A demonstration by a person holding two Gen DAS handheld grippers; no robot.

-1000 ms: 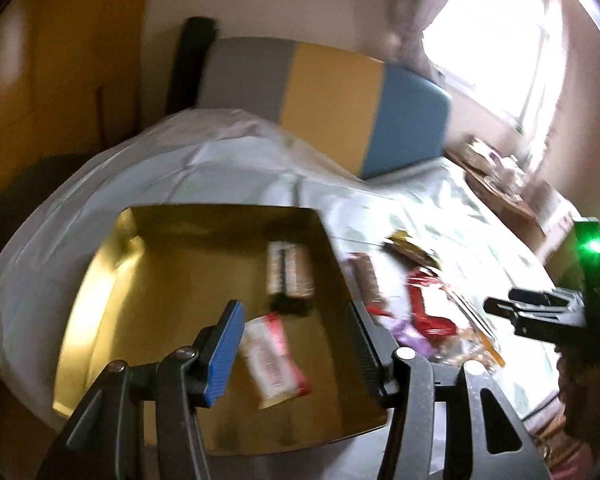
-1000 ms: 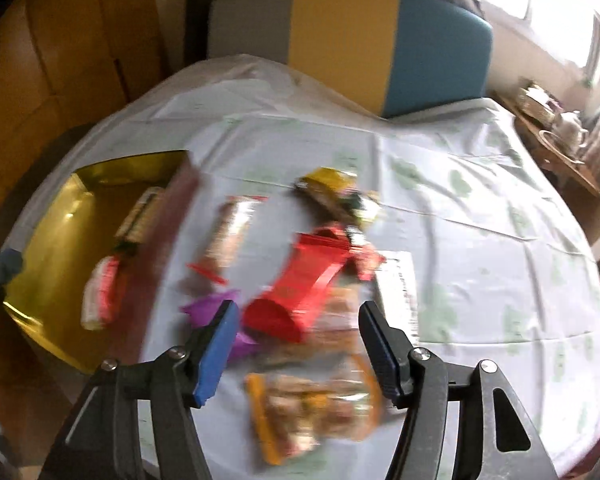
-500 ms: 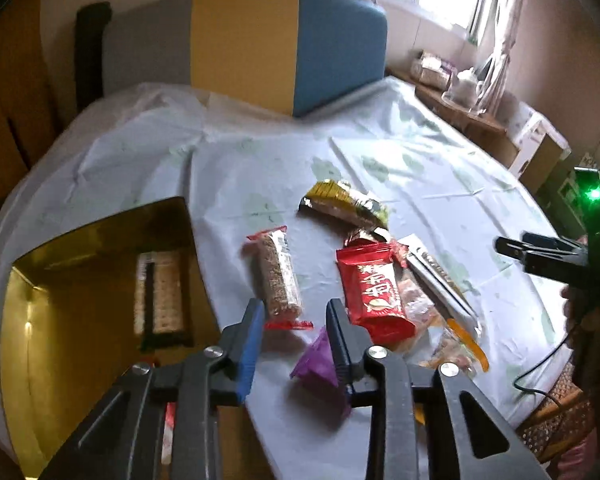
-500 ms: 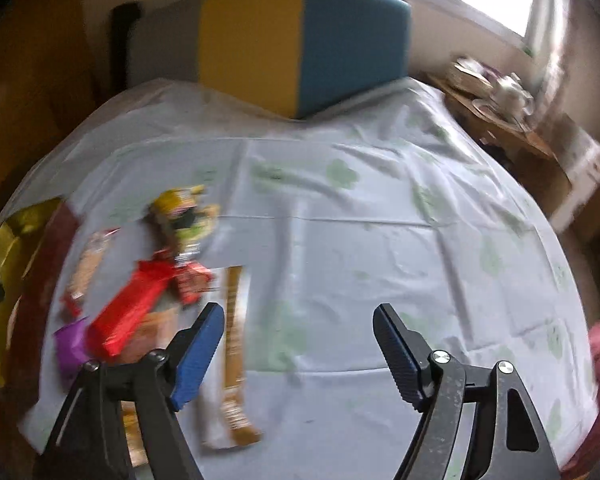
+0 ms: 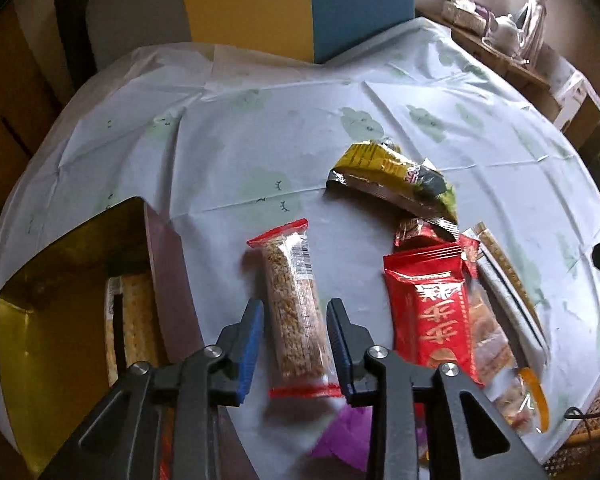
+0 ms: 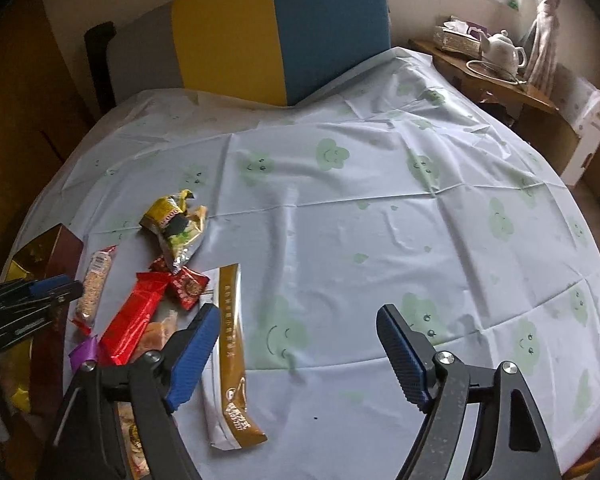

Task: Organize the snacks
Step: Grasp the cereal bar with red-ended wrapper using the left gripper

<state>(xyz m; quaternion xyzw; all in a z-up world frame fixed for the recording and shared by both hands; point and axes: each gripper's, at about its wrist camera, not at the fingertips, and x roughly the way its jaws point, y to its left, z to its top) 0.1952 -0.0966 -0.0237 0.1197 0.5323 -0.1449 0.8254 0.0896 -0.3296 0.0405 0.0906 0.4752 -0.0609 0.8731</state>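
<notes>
Here, the counter (image 6: 380,208) wears a pale cloth printed with green smiling clouds. At its left edge sits the gold box (image 5: 40,320), with a pale cracker pack (image 5: 130,320) inside. Beside the box lies the grain bar (image 5: 296,308), its long axis running from near edge to far edge. The left gripper (image 5: 294,344) straddles the bar's near half, jaws parted, not clamped. The right gripper (image 6: 300,352) hangs spread wide, empty, above bare cloth beside a brown-and-white sachet (image 6: 230,344).

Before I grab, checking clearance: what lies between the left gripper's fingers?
In the left wrist view, the grain bar lies between the open left gripper fingers.
</notes>
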